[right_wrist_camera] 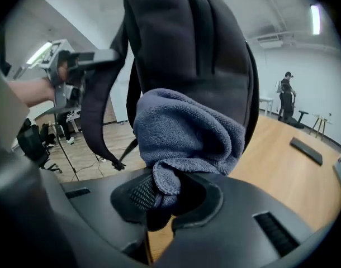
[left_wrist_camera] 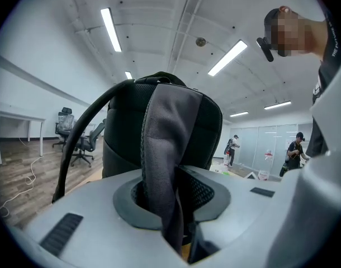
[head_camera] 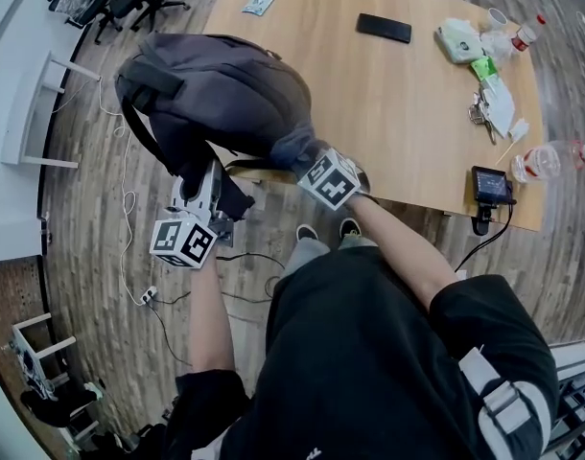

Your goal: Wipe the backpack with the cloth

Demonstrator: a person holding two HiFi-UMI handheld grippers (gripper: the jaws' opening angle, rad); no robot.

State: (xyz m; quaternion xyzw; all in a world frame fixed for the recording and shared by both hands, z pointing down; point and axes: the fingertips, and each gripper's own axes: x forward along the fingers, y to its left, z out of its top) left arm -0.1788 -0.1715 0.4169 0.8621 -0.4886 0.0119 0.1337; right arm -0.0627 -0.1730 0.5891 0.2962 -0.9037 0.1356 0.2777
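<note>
Against the backpack point(right_wrist_camera: 187, 49) — right gripper point(right_wrist_camera: 170, 200) outstretched

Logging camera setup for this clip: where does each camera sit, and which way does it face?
Head view: on the person's head, looking steeply down at the light wooden table and dark grey fabric backpack; forearms, torso, left gripper and right gripper show.
Left gripper view: on the left gripper, looking along jaws shut on the backpack; the person's head shows upper right.
Right gripper view: on the right gripper, jaws shut on the blue-grey terry cloth, backpack behind; left hand shows.
Shared: all three see the backpack.
</note>
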